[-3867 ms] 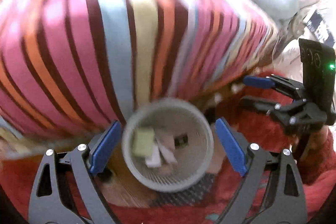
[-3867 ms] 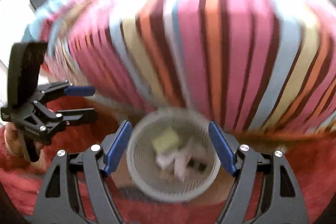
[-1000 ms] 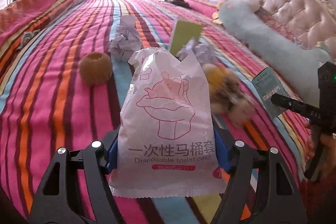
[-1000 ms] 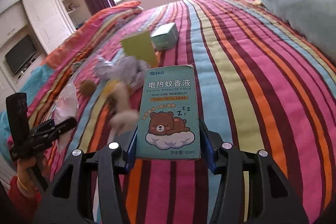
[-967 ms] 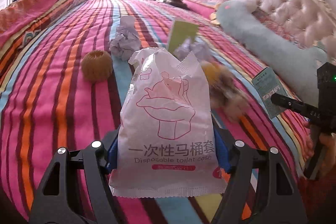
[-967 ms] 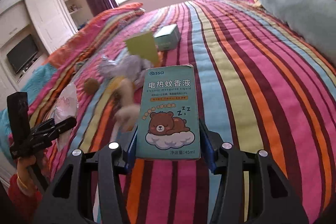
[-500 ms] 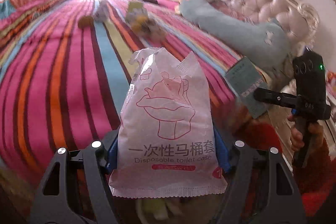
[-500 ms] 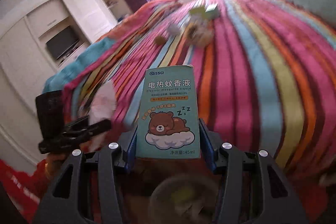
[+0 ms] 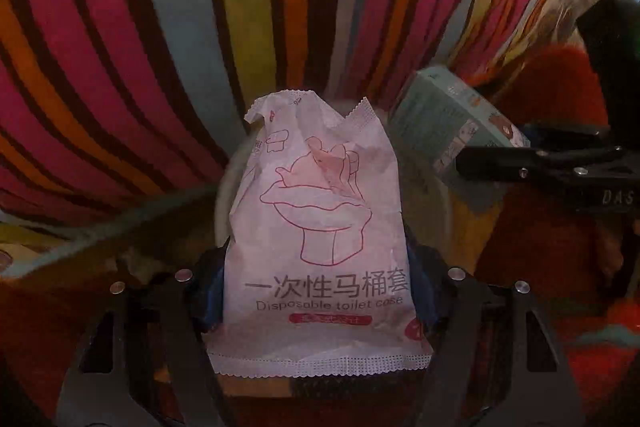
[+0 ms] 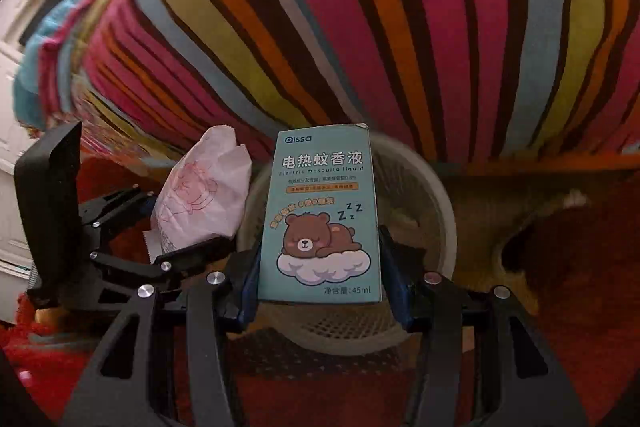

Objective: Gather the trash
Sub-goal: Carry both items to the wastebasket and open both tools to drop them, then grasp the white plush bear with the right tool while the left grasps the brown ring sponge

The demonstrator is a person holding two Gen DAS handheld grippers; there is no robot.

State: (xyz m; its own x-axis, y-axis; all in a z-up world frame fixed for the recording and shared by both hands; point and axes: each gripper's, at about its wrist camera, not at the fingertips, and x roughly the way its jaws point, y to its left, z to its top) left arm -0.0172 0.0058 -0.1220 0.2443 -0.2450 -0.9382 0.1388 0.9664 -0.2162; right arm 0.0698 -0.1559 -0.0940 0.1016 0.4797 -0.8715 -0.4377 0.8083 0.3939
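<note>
Pale pink packet – red line drawing; teal box – brown bear; multicoloured striped bedspread

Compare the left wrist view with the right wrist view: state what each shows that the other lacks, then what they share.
Only the left wrist view shows the printed front of the disposable toilet cover packet, clamped in the left gripper. Only the right wrist view shows the bear-printed front of the mosquito liquid box, clamped in the right gripper, and the white mesh wastebasket clearly. Both show both items, both grippers and the striped bedspread.
</note>
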